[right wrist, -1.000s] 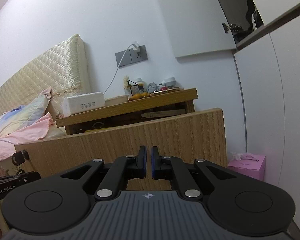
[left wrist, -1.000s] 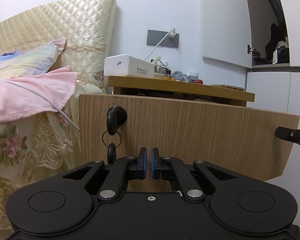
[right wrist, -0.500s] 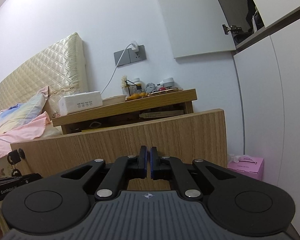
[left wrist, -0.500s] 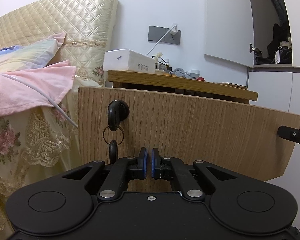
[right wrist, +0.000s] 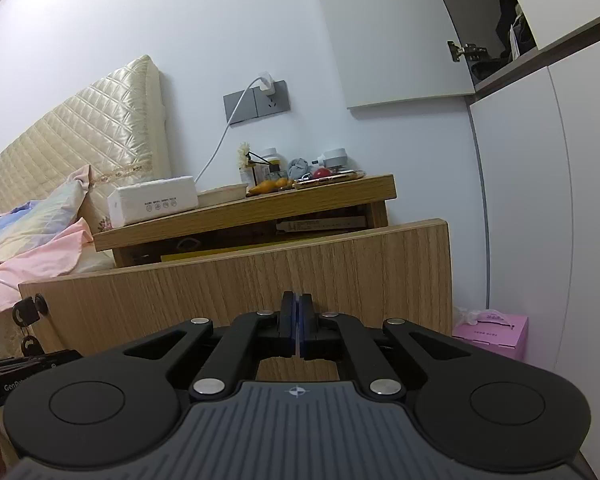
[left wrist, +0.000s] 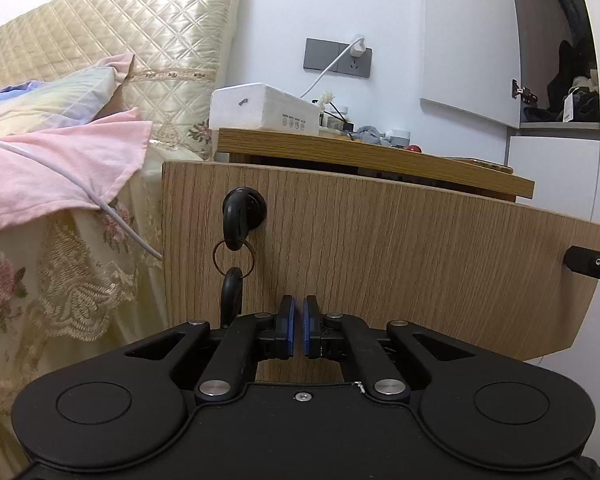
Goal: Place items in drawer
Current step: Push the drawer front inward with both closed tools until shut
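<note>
Left gripper (left wrist: 298,326) nearly closed; right gripper (right wrist: 297,322) fully closed, both empty.

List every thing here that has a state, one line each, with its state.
drawer: pulled out, front panel standing forward of the nightstand
key: in the drawer lock, a second key hanging from its ring
charger: plugged into the wall socket
cupboard door: swung open
left claw: shut, empty
right claw: shut, empty

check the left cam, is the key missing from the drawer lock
No, a black key sits in the lock on the drawer front, with a ring and second key hanging below.
</note>
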`<state>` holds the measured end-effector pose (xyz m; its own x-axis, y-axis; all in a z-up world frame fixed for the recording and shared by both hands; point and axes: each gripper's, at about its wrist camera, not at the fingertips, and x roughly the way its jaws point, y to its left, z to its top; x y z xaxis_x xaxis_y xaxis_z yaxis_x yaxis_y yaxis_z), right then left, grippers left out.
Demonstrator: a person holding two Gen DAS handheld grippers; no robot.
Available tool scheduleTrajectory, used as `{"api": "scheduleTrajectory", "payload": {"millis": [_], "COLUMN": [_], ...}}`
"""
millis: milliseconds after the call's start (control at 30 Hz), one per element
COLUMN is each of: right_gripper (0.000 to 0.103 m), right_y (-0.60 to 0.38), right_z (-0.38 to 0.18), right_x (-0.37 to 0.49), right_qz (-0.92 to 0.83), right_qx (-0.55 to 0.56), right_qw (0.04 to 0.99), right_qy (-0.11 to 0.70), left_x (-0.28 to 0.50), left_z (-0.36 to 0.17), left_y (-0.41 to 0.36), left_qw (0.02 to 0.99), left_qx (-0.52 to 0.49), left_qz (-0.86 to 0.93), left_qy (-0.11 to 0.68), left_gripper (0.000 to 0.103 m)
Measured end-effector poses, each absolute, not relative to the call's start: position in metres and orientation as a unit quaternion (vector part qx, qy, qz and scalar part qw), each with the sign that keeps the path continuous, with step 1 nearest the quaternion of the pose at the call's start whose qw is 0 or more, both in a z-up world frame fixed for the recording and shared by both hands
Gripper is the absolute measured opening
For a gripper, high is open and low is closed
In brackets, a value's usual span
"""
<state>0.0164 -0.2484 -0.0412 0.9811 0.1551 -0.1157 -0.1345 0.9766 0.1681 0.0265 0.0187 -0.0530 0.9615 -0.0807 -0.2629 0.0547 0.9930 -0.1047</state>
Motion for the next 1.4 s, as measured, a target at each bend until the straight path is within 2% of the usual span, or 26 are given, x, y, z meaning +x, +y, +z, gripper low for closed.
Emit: {"api": "scheduleTrajectory", "payload": {"millis": [200, 1400], "right_gripper": [0.002, 0.001], "right_y": [-0.251, -0.256], "right_z": [-0.040, -0.036], "right_x": [0.031, 0.121], "right_qz": [0.077, 0.092], "right_qx": [0.096, 0.102], "right_qw": [0.990, 0.987], "right_qy": [0.071, 0.082], "left_x": [0.045, 0.144], "left_z": [-0.052, -0.039], "left_y": [0.026, 0.012], "left_qw": [0.986, 0.982], "left_qx": [-0.067, -0.017], "left_qz": [-0.040, -0.027], "left_qy": [0.145, 0.184], "left_gripper": [0.003, 0.003]}}
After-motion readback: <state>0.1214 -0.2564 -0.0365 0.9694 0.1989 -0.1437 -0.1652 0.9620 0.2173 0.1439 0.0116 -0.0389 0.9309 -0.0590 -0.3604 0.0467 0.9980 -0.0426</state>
